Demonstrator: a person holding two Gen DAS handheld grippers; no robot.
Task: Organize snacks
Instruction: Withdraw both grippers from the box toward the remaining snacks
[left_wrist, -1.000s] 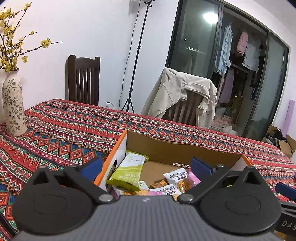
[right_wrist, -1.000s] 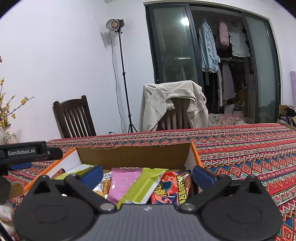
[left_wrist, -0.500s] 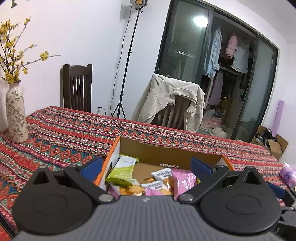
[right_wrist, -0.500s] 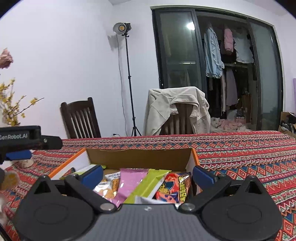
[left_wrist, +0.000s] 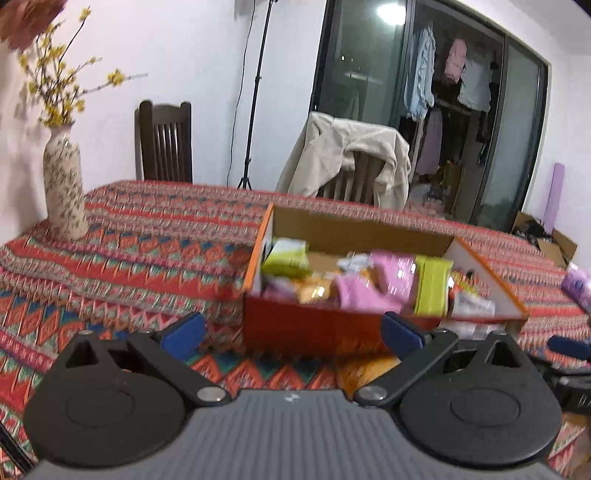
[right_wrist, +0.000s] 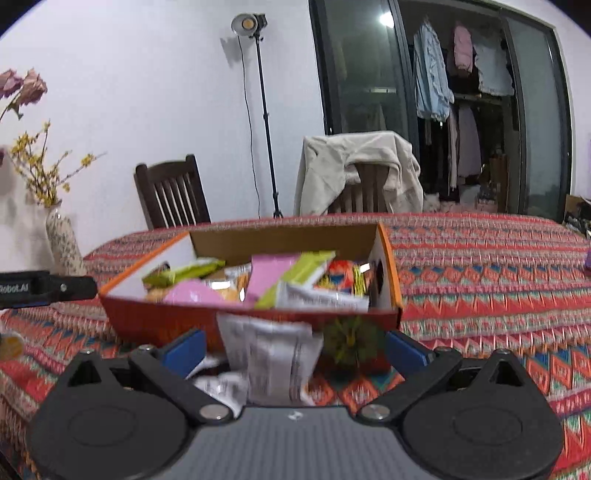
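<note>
An orange cardboard box (left_wrist: 314, 326) stands on the patterned tablecloth, filled with snack packets, among them a pink packet (left_wrist: 369, 291) and a green packet (left_wrist: 432, 288). My left gripper (left_wrist: 291, 334) is open just short of the box's front wall, with nothing between its fingers. In the right wrist view the same box (right_wrist: 159, 321) holds pink (right_wrist: 273, 273), green (right_wrist: 303, 271) and red packets. A white packet (right_wrist: 269, 358) lies on the cloth in front of the box. It sits between the wide-open fingers of my right gripper (right_wrist: 295, 350), untouched by them.
A patterned vase (left_wrist: 64, 192) with yellow flowers stands at the table's left. A dark chair (left_wrist: 164, 142) and a chair draped with a beige jacket (left_wrist: 347, 158) stand behind the table. A purple packet (left_wrist: 576, 284) lies far right. The left gripper's body (right_wrist: 37, 288) shows left of the box.
Both grippers have drawn back from over the box toward the table's near side. The box's front wall and the white packet before it have come into view.
</note>
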